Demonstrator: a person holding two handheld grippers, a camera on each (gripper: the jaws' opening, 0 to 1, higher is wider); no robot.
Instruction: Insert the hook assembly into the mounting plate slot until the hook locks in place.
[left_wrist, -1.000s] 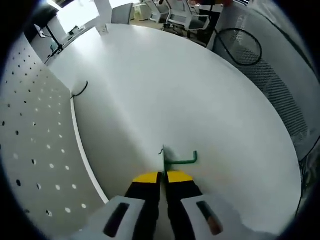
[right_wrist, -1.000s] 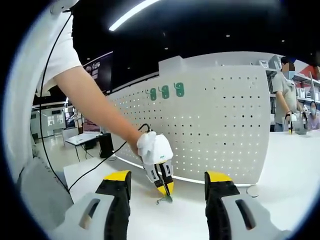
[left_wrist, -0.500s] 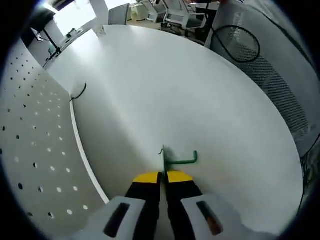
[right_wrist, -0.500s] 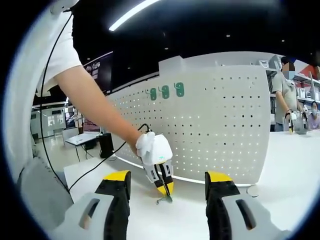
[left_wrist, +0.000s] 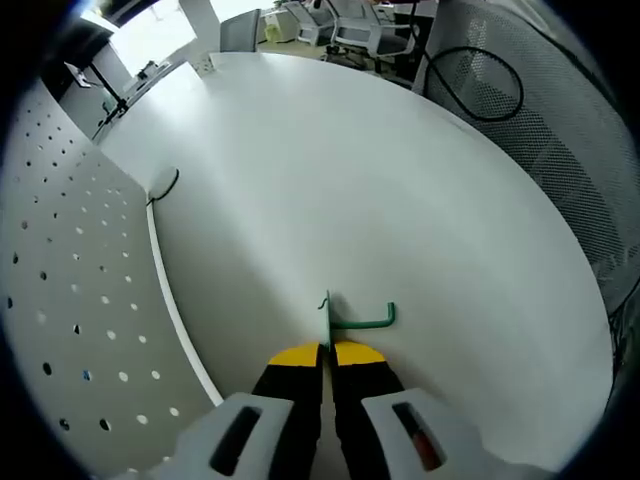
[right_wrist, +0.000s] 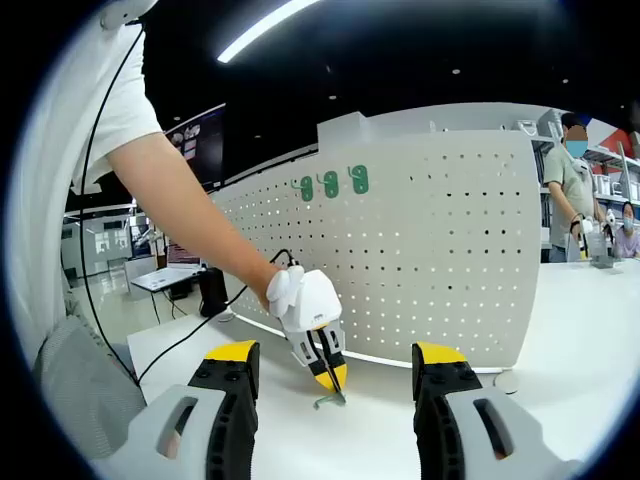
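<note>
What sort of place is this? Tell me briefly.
Probably an open-plan office or showroom used as a test area: a white pegboard stands on a large white table, office chairs sit beyond it, and people work at shelves in the background.

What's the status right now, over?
Left hand-held gripper shut on green hook, low over white table. Right hand-held gripper open, empty. Pegboard stands behind; hook not yet inserted. Path clear.
</note>
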